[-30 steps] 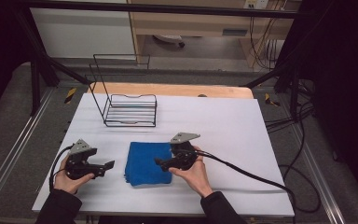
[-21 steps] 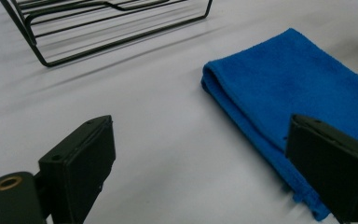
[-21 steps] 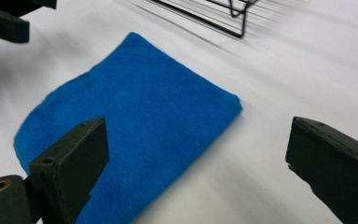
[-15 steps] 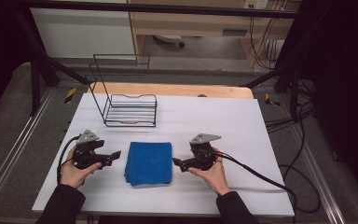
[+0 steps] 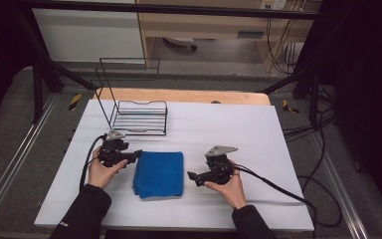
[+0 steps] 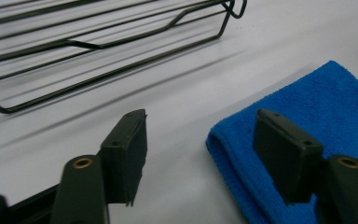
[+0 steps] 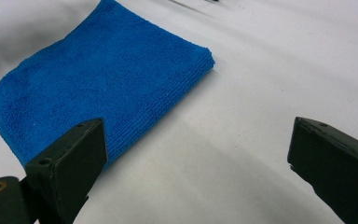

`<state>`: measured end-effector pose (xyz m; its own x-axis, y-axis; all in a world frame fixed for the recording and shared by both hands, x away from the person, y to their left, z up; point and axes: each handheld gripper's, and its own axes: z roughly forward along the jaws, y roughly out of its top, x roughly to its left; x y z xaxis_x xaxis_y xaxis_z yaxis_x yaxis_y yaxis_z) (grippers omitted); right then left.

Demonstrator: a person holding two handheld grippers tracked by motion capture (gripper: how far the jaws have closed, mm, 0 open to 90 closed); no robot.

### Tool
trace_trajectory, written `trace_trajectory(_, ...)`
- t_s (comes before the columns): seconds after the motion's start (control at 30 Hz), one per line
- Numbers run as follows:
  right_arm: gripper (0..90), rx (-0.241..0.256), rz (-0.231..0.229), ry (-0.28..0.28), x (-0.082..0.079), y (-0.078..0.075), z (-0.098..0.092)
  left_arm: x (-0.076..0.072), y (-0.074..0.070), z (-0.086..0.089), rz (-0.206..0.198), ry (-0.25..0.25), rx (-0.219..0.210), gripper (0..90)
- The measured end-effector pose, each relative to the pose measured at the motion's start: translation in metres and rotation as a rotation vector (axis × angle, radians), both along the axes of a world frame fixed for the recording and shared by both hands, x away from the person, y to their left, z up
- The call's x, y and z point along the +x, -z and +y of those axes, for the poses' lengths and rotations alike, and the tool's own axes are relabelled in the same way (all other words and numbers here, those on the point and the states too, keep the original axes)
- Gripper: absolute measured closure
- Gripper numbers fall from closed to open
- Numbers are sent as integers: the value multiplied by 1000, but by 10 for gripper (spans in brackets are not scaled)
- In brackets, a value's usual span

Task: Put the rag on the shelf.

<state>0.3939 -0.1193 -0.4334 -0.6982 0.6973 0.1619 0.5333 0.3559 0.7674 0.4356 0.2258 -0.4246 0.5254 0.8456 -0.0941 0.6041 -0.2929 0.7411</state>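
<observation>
Flanking a folded blue cloth [image 5: 159,174] near the table's [image 5: 258,134] front edge, both grippers empty, jaws spread.

Nearest the front edge, the right gripper [image 5: 193,176] stands just off the cloth's right side, apart from it, jaws parted and pointing at it. The left gripper [image 5: 137,156], jaws likewise released, sits at the cloth's far-left corner, one jaw over the fabric, and is judged the nearer. The cloth's slightly longer axis runs front to back. Beyond, toward the far-left corner, stands a wire rack [image 5: 134,112].
</observation>
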Motion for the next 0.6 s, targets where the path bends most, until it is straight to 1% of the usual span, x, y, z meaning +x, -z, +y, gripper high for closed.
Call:
trace_trajectory(0.07, 58, -6, -2, -2, 0, 0, 0, 4, 7, -5, 20, 12, -5, 421)
trace_trajectory(0.1, 58, -7, 0, -3, 0, 0, 0, 5, 8, -6, 25, 18, 1, 453)
trace_trajectory(0.17, 61, -4, -1, -5, 1, 0, 0, 8, 13, -8, 37, 24, 7, 467)
trace_trajectory(0.27, 65, -3, 0, -9, 1, 0, -1, 12, 18, -10, 54, 30, 6, 546)
trace_trajectory(0.3, 66, -2, 1, -9, 1, 0, -1, 12, 18, -10, 58, 34, 8, 546)
trace_trajectory(0.4, 70, 0, 7, -12, 1, 0, 0, 12, 21, -13, 63, 48, 23, 601)
trace_trajectory(0.43, 70, 0, 7, -12, 1, 0, 0, 11, 21, -15, 63, 51, 21, 601)
trace_trajectory(0.53, 72, 6, 8, -17, 2, 0, 0, 11, 22, -17, 71, 66, 24, 640)
trace_trajectory(0.6, 75, 9, 11, -20, 2, 0, 0, 10, 22, -17, 71, 65, 30, 646)
